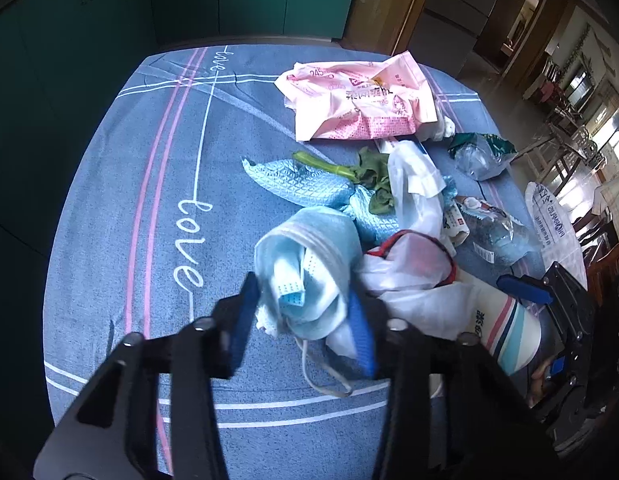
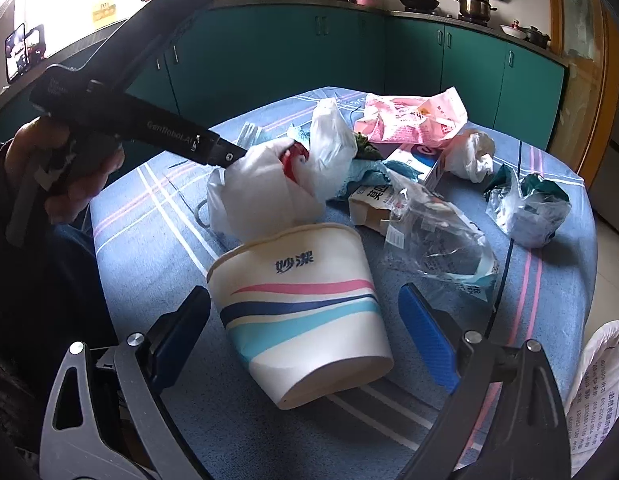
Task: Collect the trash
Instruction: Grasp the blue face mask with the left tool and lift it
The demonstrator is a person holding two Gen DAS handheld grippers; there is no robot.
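My left gripper (image 1: 305, 300) is shut on a crumpled light-blue face mask (image 1: 305, 276) and holds it just above the blue tablecloth (image 1: 149, 208); its ear loop hangs below. My right gripper (image 2: 305, 316) is open, its blue pads on either side of a tipped white paper cup (image 2: 305, 312) with pink and blue stripes; I cannot tell if they touch it. A white plastic bag (image 2: 269, 188) lies behind the cup. A pile of trash covers the table: a pink wrapper (image 1: 361, 100), a blue cloth (image 1: 305, 184), a green leaf (image 1: 369, 176) and clear plastic bottles (image 1: 493, 232).
Teal kitchen cabinets (image 2: 309, 52) stand behind the table. A crumpled clear bag (image 2: 525, 208) and a small carton (image 2: 373, 204) lie at the right. A white printed sack (image 2: 597, 392) hangs off the table's right edge. The left part of the cloth holds no objects.
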